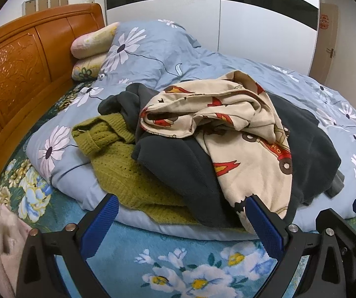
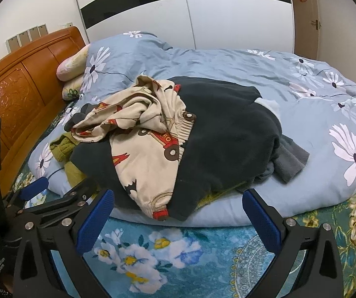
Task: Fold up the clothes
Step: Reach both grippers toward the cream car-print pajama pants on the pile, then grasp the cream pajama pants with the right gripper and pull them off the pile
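Left wrist view: the left gripper is spread wide and holds nothing, low over the rug just short of the clothes pile on the duvet. Right wrist view: the right gripper likewise gapes, unloaded, facing the pile's cream top, with the left gripper beside it.

Green sweater chunky knit; headboard glossy wood (carved).

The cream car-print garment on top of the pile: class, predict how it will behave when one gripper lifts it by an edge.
The cream car-print garment lies crumpled in soft folds, so it will probably hang floppy. It looks thin, so likely light. It drapes over the dark fleece, whose fuzzy surface may drag at it.
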Action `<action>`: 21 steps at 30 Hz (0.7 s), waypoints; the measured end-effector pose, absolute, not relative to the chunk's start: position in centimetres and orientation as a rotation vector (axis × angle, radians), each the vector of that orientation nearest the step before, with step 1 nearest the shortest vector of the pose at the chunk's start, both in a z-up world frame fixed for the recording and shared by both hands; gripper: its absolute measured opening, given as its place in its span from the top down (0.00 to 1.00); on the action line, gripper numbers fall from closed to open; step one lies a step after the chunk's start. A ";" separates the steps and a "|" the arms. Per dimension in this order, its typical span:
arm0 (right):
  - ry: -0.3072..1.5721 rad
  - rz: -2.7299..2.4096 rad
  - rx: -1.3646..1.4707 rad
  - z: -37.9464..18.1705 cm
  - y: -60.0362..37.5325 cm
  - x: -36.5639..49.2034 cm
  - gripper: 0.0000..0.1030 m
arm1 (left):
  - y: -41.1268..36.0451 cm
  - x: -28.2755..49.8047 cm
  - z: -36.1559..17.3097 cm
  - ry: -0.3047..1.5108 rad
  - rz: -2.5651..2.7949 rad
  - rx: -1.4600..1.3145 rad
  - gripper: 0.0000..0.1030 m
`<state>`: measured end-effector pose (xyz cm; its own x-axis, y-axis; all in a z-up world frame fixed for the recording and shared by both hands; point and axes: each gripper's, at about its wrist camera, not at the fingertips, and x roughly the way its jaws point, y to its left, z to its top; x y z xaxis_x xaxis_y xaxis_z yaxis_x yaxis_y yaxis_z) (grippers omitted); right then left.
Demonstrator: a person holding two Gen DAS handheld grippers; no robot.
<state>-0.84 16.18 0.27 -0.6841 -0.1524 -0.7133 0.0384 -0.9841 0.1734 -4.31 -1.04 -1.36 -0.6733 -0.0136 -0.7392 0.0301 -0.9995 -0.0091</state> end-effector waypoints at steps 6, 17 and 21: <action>-0.227 -2.780 1.168 0.4 16.3 -2.2 0.00 | -4.4 -3.4 -0.8 0.104 -2.802 1.214 0.00; -0.220 -2.704 1.211 -0.4 13.7 -14.2 0.40 | -14.4 2.9 0.1 0.094 -2.662 1.174 0.00; -0.183 -2.658 1.329 -1.8 12.5 -17.4 0.77 | -15.6 4.2 0.6 0.037 -2.656 1.185 0.00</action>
